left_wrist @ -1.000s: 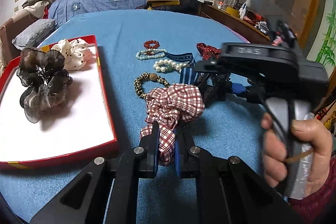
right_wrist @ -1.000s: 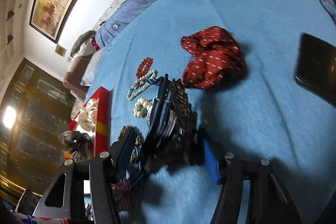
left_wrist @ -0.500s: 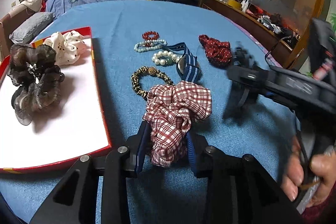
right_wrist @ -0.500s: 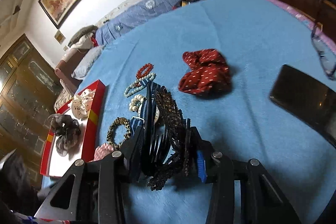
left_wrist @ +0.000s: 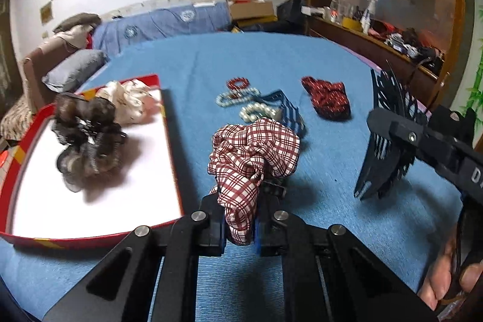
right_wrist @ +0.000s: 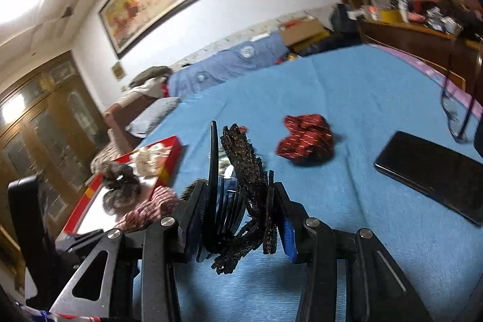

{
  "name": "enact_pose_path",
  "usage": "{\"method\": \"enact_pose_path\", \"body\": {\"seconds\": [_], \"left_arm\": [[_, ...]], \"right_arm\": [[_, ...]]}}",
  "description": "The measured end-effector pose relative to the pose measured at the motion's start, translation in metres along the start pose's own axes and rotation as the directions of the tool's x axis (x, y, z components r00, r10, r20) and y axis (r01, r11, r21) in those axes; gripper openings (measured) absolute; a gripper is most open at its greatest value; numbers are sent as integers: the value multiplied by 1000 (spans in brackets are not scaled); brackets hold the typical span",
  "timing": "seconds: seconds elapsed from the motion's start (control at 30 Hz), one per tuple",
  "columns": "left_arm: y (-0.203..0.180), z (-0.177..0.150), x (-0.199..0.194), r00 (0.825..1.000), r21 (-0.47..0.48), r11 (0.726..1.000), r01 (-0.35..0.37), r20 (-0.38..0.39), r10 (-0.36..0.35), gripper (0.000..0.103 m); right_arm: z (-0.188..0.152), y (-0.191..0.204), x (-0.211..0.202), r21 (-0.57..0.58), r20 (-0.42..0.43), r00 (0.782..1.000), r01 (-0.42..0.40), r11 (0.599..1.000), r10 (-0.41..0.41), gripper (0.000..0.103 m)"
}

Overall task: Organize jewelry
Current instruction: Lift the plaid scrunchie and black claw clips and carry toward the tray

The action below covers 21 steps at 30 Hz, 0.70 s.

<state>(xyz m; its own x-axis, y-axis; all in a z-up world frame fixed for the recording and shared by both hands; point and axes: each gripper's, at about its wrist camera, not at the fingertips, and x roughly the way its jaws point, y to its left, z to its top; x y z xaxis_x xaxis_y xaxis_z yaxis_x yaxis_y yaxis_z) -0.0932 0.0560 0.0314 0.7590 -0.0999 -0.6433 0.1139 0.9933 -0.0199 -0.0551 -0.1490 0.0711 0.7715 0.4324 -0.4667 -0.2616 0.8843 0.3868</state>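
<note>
My left gripper [left_wrist: 240, 227] is shut on a red-and-white plaid scrunchie [left_wrist: 256, 153] and holds it above the blue cloth, just right of the red-rimmed white tray [left_wrist: 178, 171]. My right gripper [right_wrist: 238, 219] is shut on a black hair claw clip [right_wrist: 241, 180] and holds it in the air; the clip also shows at the right of the left wrist view [left_wrist: 385, 147]. In the tray lie a dark sheer scrunchie [left_wrist: 87, 138] and a white dotted scrunchie [left_wrist: 129, 100].
On the blue cloth lie a red dotted scrunchie [left_wrist: 327, 101], a red bead bracelet [left_wrist: 238, 83], pale bead and pearl bracelets [left_wrist: 238, 97], and a blue striped band [left_wrist: 289, 110]. A black phone [right_wrist: 434, 171] and glasses [right_wrist: 455, 116] lie at the right.
My left gripper closed on the plaid scrunchie and lifted it. My right gripper rose with the claw clip and moved right, away from the bracelets.
</note>
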Motion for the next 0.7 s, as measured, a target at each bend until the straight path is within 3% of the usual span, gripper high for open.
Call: {"method": "enact_pose_path", "body": {"seconds": [0.37,0.7], "left_arm": [[4,0,-13,996,-29,998,-58,63,59,12],[-4,-3,-20,994,12,997,-72,82,71,12]], "right_arm": [[-2,-2,1,-9,4,998,-57,998,57,47],[-4,-2,-2,-6,1,1000,-28,1000,28,47]]}}
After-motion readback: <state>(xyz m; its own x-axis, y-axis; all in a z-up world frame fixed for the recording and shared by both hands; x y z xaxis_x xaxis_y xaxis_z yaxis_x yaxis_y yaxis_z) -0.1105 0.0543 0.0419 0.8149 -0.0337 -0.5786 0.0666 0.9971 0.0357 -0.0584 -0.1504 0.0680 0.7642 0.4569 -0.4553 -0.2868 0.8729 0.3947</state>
